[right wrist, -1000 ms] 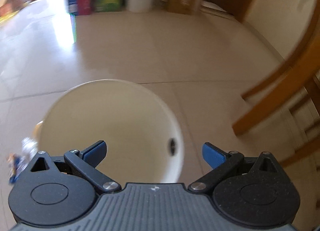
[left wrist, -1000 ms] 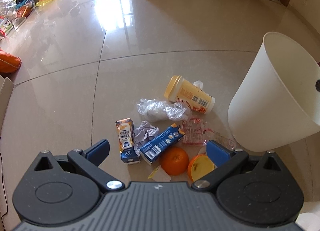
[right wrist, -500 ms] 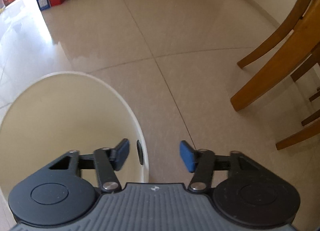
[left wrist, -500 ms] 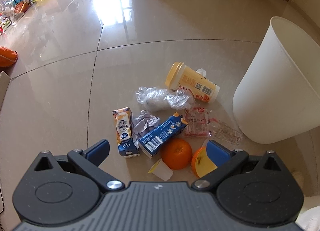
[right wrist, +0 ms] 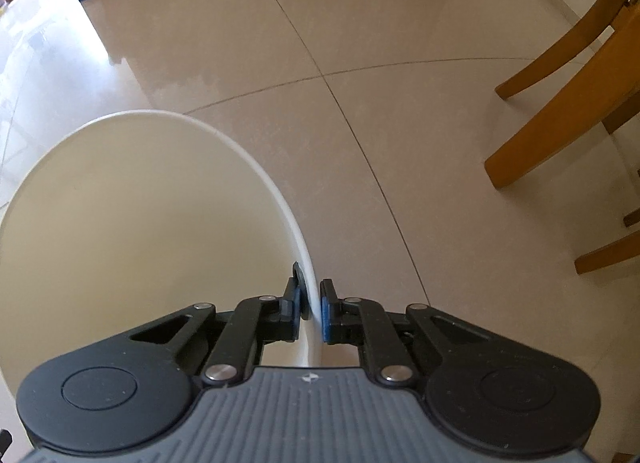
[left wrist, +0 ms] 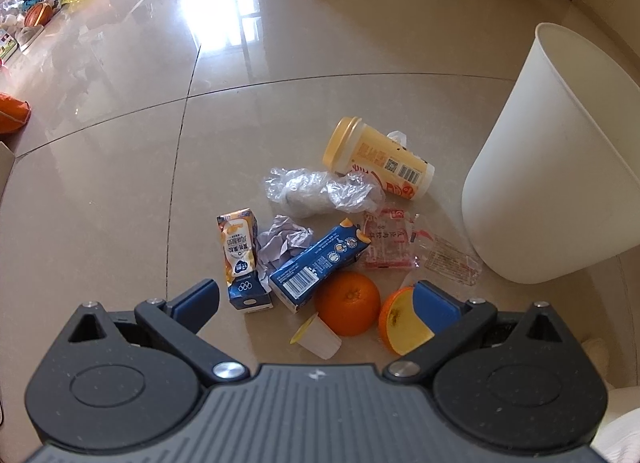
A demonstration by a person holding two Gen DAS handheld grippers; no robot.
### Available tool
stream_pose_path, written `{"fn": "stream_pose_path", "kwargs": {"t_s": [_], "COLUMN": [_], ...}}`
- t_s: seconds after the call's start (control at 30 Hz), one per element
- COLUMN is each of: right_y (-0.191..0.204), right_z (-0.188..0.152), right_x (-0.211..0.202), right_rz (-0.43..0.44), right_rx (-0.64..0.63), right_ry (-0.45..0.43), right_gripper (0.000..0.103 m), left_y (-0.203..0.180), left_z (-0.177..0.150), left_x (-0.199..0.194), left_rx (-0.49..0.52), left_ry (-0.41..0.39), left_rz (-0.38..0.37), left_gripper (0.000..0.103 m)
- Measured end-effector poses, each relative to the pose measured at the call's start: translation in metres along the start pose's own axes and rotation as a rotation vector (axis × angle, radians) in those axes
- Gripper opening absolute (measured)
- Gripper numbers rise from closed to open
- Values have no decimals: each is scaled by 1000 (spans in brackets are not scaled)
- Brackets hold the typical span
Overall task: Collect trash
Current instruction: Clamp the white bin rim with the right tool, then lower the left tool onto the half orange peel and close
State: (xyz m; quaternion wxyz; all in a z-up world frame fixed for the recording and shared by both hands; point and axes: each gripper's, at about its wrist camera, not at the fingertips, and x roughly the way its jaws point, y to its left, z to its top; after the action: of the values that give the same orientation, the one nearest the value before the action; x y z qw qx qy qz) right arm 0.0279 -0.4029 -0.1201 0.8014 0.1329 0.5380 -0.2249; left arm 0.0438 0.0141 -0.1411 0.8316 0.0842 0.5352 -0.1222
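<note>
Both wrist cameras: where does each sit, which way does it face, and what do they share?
Left wrist: on the left tongs, angled down at floor litter, an orange and blue carton; jaws open, nothing held.
Right wrist: on the right tongs, angled down, shut on the rim of the white bin; chair legs to the right.
Shared: the white bin.

Colours and patterns recorded:
- Bin (left wrist: 552, 167): plain white outside, cream inside (right wrist: 140, 223).
- Cup (left wrist: 376, 163): yellow lid, yellow body with red lettering and a black barcode.
- Small carton (left wrist: 239, 259): orange and white above, dark blue base.
- Long carton (left wrist: 316, 267): blue, white barcode panel.
- Orange (left wrist: 347, 303): solid orange.
- Crumpled paper (left wrist: 282, 243): pale grey-lilac.
- Plastic bag (left wrist: 320, 195): clear.
- Wrapper (left wrist: 386, 243): clear, red print.
- Floor tiles (left wrist: 120, 191): glossy beige.
- Chair legs (right wrist: 560, 103): honey-brown wood.
- Gripper pads (right wrist: 326, 315): blue, on black arms.
</note>
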Motion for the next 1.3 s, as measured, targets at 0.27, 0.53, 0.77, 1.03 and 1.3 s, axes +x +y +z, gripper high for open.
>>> {"fn": "stream_pose_path", "kwargs": {"t_s": [0.27, 0.53, 0.77, 1.03, 1.3], "right_y": [6, 19, 16, 12, 10], "right_z": [-3, -14, -13, -11, -10], "right_x": [-4, -21, -19, -15, -14], "right_rz": [-30, 2, 1, 4, 11], "right_rx": [-9, -45, -32, 6, 16], "right_ry": [-35, -34, -33, -25, -28], "right_gripper": [13, 11, 11, 11, 11], "left_y": [2, -13, -41, -79, -113], "left_z": [-11, -38, -60, -76, -97], "left_x": [8, 33, 58, 92, 126], "left_rx": [55, 172, 253, 357, 442], "left_ry": [-40, -73, -98, -123, -111], "left_rz": [13, -16, -75, -86, -30], "left_gripper": [102, 102, 102, 102, 102]}}
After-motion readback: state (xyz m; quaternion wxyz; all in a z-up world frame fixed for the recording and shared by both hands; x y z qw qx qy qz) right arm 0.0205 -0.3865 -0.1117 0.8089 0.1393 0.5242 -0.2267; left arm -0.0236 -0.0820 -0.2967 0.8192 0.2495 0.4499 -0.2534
